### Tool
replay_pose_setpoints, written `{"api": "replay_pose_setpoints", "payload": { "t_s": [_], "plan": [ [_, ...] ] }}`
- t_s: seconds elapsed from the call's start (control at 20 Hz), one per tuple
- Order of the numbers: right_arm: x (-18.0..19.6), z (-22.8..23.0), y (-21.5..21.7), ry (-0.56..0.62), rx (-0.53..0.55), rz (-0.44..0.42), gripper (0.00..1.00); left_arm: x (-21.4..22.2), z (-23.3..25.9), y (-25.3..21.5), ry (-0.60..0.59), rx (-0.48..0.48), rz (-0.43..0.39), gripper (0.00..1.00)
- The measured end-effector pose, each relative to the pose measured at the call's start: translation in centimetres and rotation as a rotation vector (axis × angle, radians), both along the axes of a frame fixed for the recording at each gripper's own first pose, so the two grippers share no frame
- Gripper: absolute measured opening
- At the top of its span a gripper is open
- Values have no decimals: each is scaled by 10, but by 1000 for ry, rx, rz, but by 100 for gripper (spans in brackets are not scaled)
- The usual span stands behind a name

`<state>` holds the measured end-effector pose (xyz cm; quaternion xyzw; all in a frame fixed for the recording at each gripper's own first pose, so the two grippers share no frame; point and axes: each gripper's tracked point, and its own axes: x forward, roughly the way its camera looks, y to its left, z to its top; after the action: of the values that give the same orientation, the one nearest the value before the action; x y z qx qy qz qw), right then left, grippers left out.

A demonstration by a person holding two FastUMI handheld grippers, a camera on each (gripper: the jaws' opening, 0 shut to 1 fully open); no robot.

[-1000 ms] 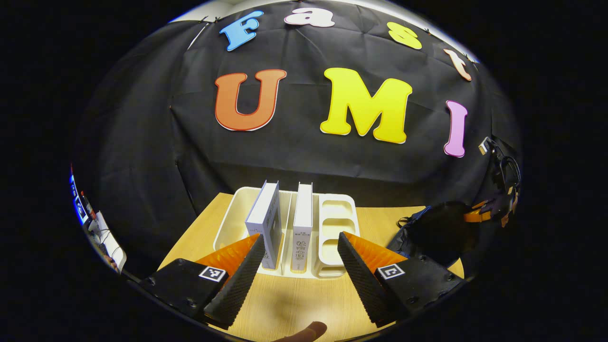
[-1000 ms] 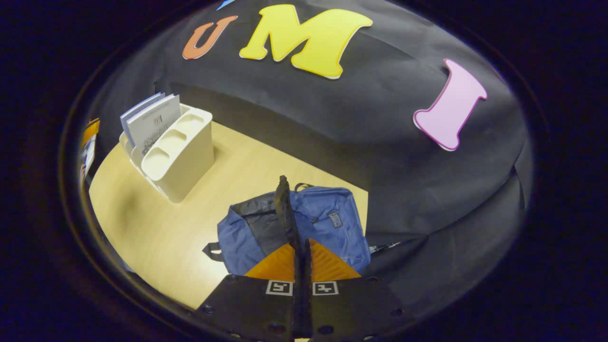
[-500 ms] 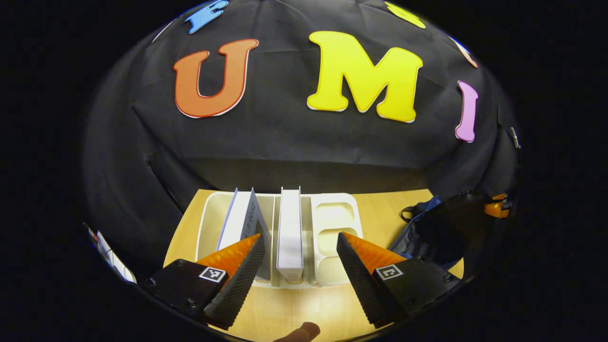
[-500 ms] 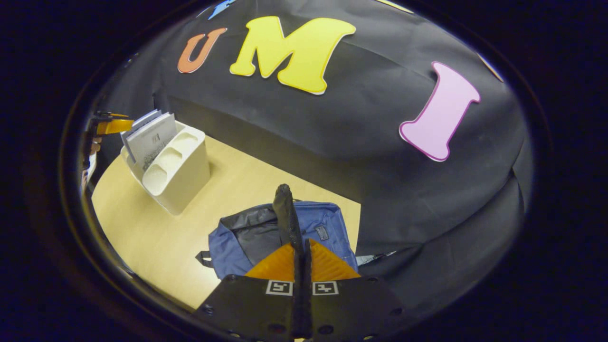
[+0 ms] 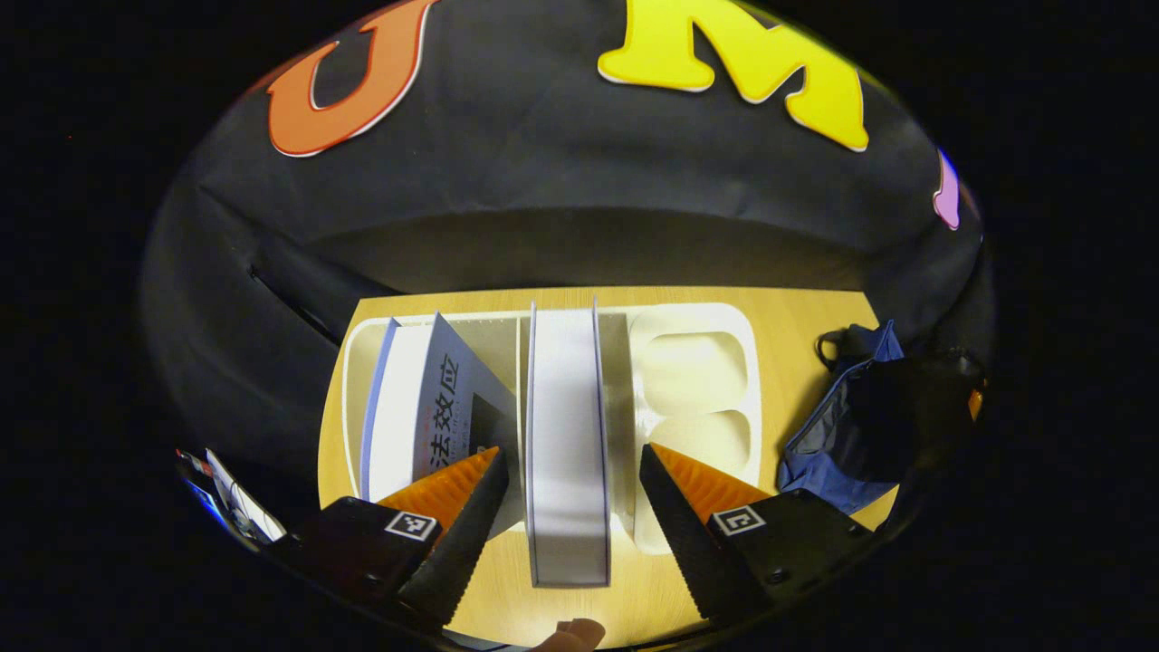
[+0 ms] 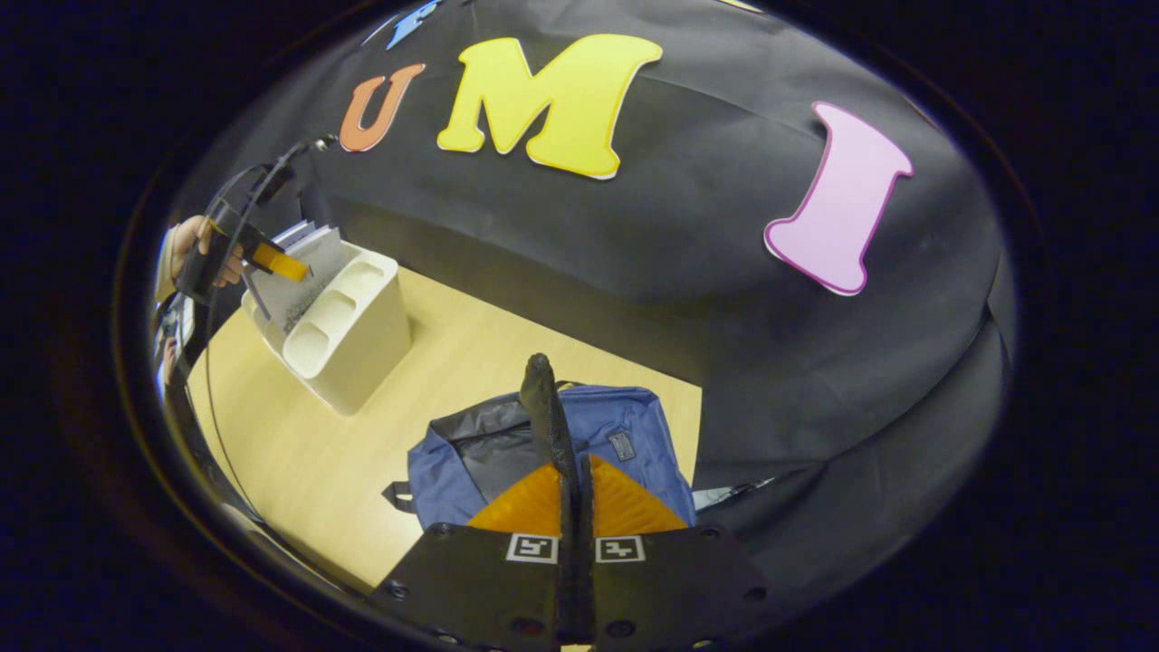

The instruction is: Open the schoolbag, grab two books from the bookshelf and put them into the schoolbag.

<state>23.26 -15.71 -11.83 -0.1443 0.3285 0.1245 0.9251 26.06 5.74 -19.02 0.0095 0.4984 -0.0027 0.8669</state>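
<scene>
My left gripper (image 5: 570, 451) is open and looks down on the cream bookshelf (image 5: 693, 362). An upright white book (image 5: 566, 398) stands between its fingers, with a gap on each side. A second book (image 5: 426, 407) leans to the left in the neighbouring slot. The blue schoolbag (image 5: 842, 444) lies at the right of the wooden table. In the right gripper view, my right gripper (image 6: 575, 466) is shut on a black strip of the schoolbag's (image 6: 634, 435) opening edge and holds it up over the dark inside. Farther off, a hand (image 6: 195, 244) holds the left gripper (image 6: 272, 261) over the bookshelf (image 6: 353, 326).
The wooden table (image 6: 299, 453) runs between bookshelf and bag and ends at the black cloth wall behind. Empty compartments (image 5: 693, 435) take up the bookshelf's right side. A fingertip (image 5: 570, 636) shows at the bottom edge of the left gripper view.
My left gripper has moved forward and tipped down over the bookshelf, so the upright book now stands between its open fingers. The right gripper has stayed shut on the bag's edge, barely moving.
</scene>
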Motion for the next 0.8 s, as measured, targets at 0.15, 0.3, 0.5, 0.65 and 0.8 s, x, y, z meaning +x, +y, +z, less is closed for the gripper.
{"api": "replay_pose_setpoints", "payload": {
  "t_s": [0.15,0.3,0.5,0.65,0.8],
  "plan": [
    [-1,-4,-4,10,-11,4,0,-6,-16,14,149,66,20,86],
    [-4,-5,-1,18,-3,14,3,-3,-28,15,212,93,8,83],
    [-6,-9,0,26,17,20,0,-7,-33,-4,247,14,16,57],
    [-7,-11,-1,26,27,20,0,-19,-32,-12,261,-6,45,49],
    [-10,-14,1,28,43,17,0,-27,-18,-14,239,-39,47,49]
  ]
}}
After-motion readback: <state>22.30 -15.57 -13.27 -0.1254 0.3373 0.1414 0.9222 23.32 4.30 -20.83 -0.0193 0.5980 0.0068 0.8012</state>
